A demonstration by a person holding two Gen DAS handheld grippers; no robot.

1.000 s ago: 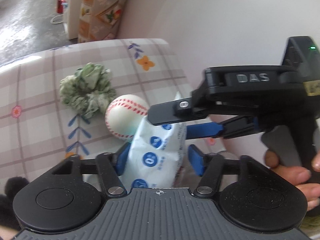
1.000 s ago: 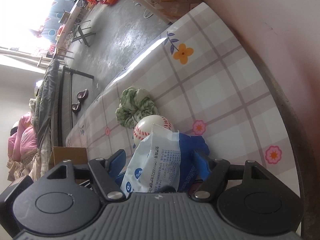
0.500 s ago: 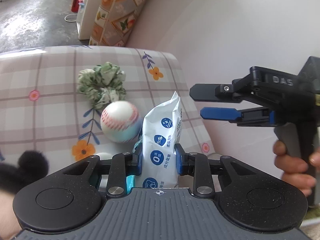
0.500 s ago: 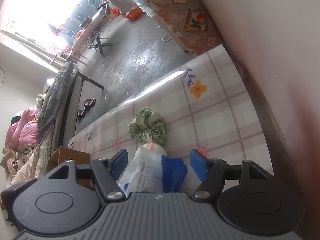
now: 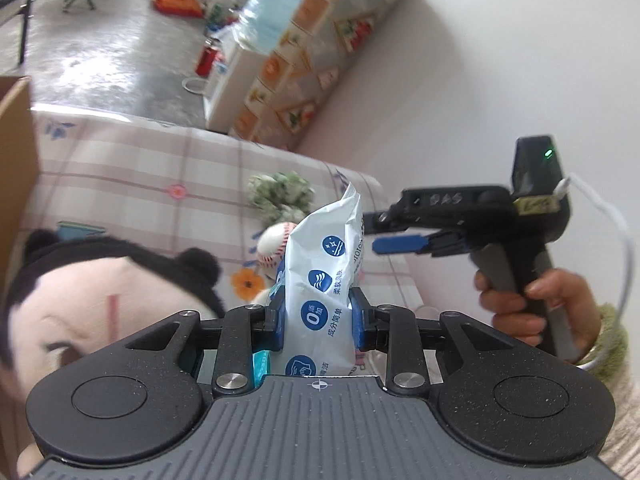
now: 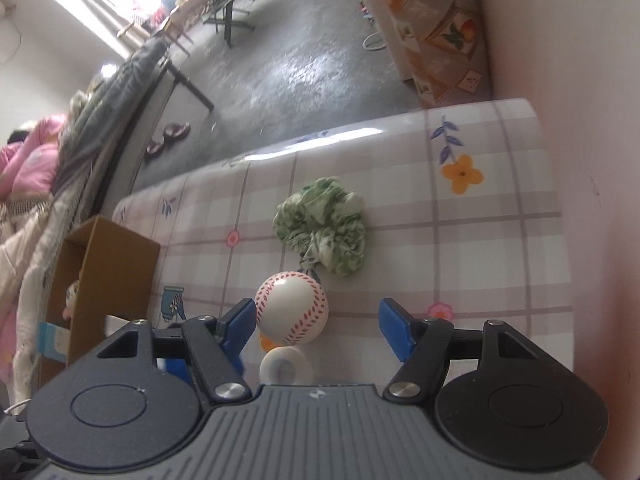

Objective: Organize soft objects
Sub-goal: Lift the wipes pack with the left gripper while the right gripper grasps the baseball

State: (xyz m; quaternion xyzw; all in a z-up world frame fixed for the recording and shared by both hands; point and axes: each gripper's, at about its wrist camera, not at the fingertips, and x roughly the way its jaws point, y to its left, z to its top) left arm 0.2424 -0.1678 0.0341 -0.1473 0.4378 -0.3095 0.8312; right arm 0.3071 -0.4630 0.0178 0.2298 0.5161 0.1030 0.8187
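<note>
Left gripper (image 5: 316, 316) clamped on the wipes pack (image 5: 326, 280), lifted over the table (image 6: 480, 240); right gripper (image 6: 318, 326) fingers apart, empty; keep squeeze firm, carry left to cardboard box (image 6: 108, 264).

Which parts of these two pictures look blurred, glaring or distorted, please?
Left wrist view: motion blur smears the green scrunchie and the background; the wipes pack stays sharp. Right wrist view: the window is blown out, glare streaks the tablecloth edge, and fisheye bends the table.
</note>
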